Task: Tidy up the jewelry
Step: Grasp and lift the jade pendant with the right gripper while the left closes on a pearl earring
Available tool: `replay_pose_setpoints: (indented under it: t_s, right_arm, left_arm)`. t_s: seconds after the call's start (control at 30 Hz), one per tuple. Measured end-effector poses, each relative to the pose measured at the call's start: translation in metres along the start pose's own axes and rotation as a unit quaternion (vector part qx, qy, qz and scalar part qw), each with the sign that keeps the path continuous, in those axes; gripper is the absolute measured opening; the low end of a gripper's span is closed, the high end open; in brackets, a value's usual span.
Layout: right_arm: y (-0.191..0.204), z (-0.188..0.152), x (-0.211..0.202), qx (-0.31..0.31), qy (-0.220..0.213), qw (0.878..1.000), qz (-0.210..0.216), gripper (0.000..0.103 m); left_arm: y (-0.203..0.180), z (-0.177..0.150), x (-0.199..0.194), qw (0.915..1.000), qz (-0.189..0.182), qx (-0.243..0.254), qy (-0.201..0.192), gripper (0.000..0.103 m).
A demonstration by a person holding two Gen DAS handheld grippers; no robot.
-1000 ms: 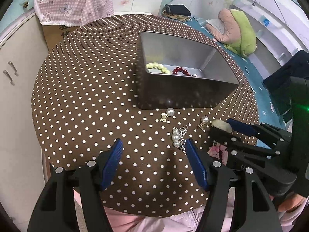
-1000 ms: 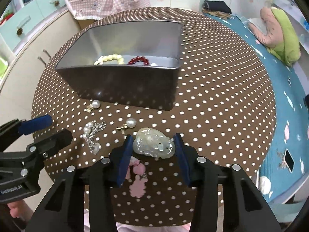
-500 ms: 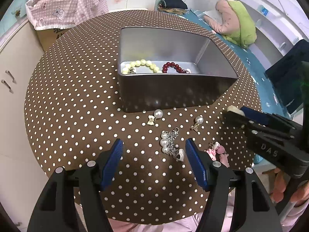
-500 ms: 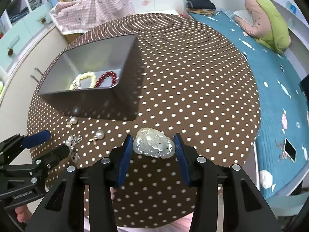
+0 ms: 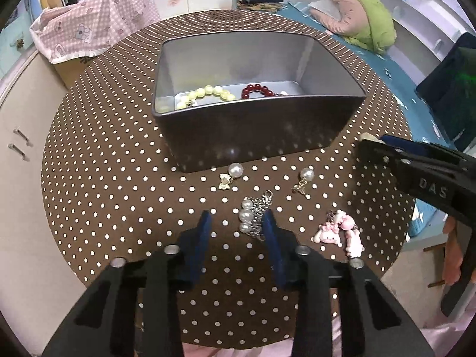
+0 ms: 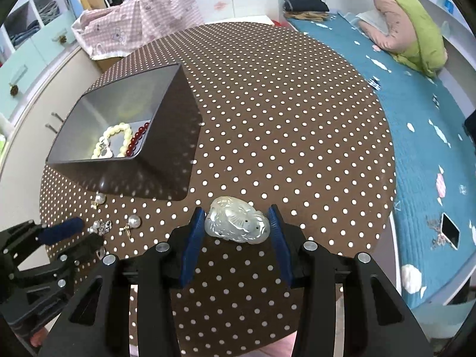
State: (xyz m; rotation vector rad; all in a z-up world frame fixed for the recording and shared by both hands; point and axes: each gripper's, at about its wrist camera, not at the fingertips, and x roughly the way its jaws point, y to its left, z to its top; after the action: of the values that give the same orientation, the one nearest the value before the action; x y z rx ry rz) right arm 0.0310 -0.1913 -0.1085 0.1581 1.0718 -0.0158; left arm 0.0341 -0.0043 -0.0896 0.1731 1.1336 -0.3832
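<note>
Brown cloth with white polka dots covers the round counter (image 5: pixel 104 154), and a grey metal tin (image 5: pixel 255 136) stands on it toward the far middle. Inside the tin lie a cream bead bracelet (image 5: pixel 205 93) and a dark red bead bracelet (image 5: pixel 258 90), side by side on its floor.

Loose pieces sit along the near edge of the counter, in front of the tin. Two pearl earrings rest just off the tin's near wall, one to the left (image 5: pixel 230 174) and one to the right (image 5: pixel 304 180). Nearer the edge lies a pearl-and-chain piece (image 5: pixel 253 215), and to its right a pink charm (image 5: pixel 339 233) close to the rim.

The left hand-held gripper (image 5: pixel 238 232) points down at the pearl-and-chain piece with its blue pads either side of it. Its jaws are closing; the right pad is at the chain, while the left pad stands apart from the pearls, so nothing is pinched.

The right hand-held gripper (image 6: pixel 236 226) is over the near part of the counter, to the right of the tin's corner. It pinches a pale, carved, pearly pendant (image 6: pixel 236 223) between its blue pads, clear of the cloth as far as I can tell. In the left wrist view, a person's fingers (image 5: pixel 450 255) show at its handle by the counter's right edge.
</note>
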Motion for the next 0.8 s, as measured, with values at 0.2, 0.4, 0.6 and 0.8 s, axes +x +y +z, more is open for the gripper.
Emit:
replay_pose_setpoints:
  t_s: [0.2,0.4,0.6,0.8]
  right_arm:
    - [-0.002,0.004,0.002,-0.001,0.0,1.0,0.006,0.043]
    - [-0.007,0.003,0.004,0.004,0.001,1.0,0.008,0.043]
    - [-0.011,0.001,0.002,0.005,-0.001,1.0,0.011,0.043]
    - [-0.019,0.0,-0.001,0.012,-0.004,1.0,0.008,0.043]
  left_arm:
    - [0.013,-0.002,-0.002,0.9996,-0.016,-0.023,0.0,0.006]
    - [0.03,-0.004,-0.011,0.9987,-0.018,-0.045,-0.013,0.005]
    - [0.043,-0.003,-0.021,0.9979,-0.022,-0.055,-0.025,0.001]
    - [0.047,0.002,-0.033,0.9971,-0.024,-0.058,-0.044,0.001]
